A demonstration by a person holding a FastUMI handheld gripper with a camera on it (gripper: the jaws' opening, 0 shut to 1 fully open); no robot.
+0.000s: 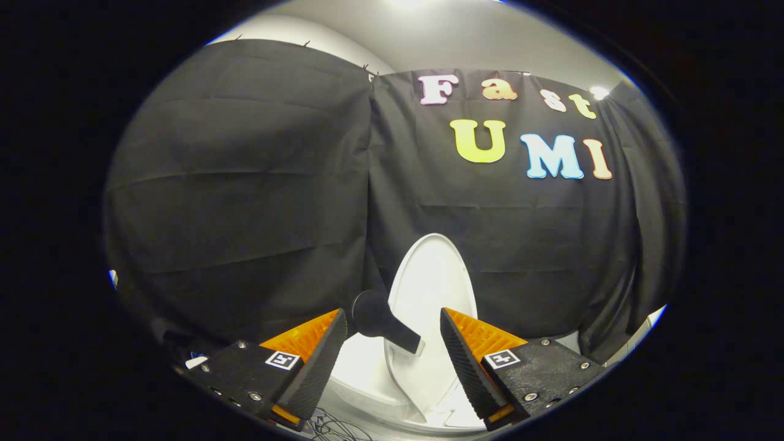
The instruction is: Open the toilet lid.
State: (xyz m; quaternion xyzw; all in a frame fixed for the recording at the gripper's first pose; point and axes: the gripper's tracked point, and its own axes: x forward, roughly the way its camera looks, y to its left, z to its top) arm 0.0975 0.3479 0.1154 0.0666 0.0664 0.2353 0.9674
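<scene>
Wide-spread jaws of the gripper [392, 343] hold nothing; the two fingers [312, 361] stand well apart. Between and just beyond them the white toilet lid [432, 282] stands raised, nearly upright against the black cloth wall [245, 184]. A dark round-headed handle [383, 321] sticks out from the lid's edge, clear of both fingers. Below, the toilet bowl [361, 373] is partly hidden by the fingers. Cables [334, 425] lie on the floor.

Gripper cam, close behind toilet lid [429, 288]
</scene>
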